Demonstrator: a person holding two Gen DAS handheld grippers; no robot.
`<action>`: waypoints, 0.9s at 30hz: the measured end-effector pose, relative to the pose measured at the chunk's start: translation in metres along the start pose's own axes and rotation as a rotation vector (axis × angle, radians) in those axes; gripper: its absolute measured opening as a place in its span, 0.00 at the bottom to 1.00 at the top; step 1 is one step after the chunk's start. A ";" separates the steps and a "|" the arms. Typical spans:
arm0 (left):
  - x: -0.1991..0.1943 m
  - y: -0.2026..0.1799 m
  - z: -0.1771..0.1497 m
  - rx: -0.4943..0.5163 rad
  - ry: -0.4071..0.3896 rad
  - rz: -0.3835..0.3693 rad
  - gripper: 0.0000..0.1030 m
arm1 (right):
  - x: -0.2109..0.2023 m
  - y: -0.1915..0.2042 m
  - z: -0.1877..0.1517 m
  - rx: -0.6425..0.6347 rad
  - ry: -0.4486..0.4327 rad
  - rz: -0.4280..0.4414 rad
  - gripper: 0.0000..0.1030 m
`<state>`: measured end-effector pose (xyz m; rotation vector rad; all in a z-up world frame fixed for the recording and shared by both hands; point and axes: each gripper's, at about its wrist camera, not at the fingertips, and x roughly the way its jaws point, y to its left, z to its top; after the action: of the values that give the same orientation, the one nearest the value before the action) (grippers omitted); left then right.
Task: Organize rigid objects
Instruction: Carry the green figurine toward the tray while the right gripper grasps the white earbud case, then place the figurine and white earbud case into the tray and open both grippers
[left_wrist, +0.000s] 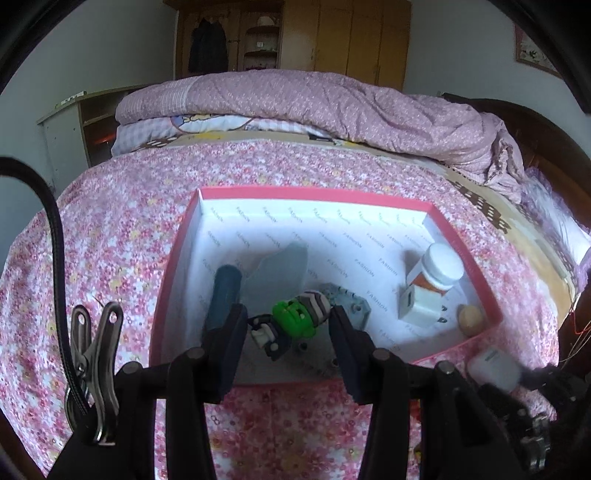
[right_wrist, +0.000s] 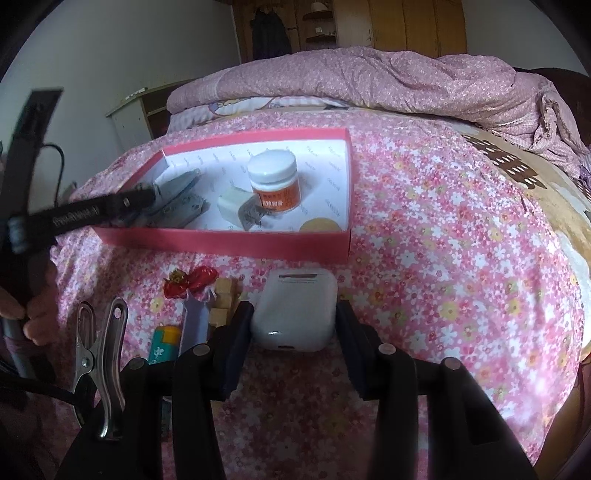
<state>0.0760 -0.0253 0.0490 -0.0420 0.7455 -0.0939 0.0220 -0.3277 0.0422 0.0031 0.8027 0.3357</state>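
You were roughly halfway through sorting at this point, I'd guess. The pink box (right_wrist: 229, 242) on the bed (right_wrist: 461, 240) already had a good pile in it: a white jar (right_wrist: 274, 181) with an orange label, a white charger plug (right_wrist: 236, 206), a round tan thing (right_wrist: 320, 225) in the near corner, plus some grey metal bits (right_wrist: 181, 206) over on the left side.

Your left tongs (left_wrist: 288, 332) were parked over the box with the jaws spread wide, and the little green-headed figure (left_wrist: 291, 321) lay between them on the box floor. Didn't look gripped to me, both fingers stood clear of it, so I'd call that one delivered or just about.

Your right tongs (right_wrist: 293, 325) were open too, straddling the white earbud case (right_wrist: 295, 310) on the bedspread just in front of the box. The left finger was touching or nearly touching it, the right one had a gap, so no squeeze yet.

Outside the box were the red strawberry thing (right_wrist: 190, 282), some wooden blocks (right_wrist: 223, 299), a wrench (right_wrist: 195, 321) and a small green and yellow tube (right_wrist: 166, 341). So a few trips to go after the case.
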 end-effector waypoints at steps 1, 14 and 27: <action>0.001 0.000 -0.001 -0.002 0.001 0.000 0.47 | -0.002 0.000 0.002 0.000 -0.005 0.001 0.44; 0.006 0.003 -0.007 -0.011 0.001 0.007 0.47 | 0.003 -0.006 0.013 0.008 0.000 -0.015 0.23; 0.001 0.001 -0.009 -0.013 -0.006 -0.006 0.50 | -0.015 -0.005 0.023 0.010 -0.058 -0.003 0.22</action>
<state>0.0709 -0.0248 0.0415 -0.0564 0.7403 -0.0947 0.0297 -0.3345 0.0678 0.0208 0.7470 0.3279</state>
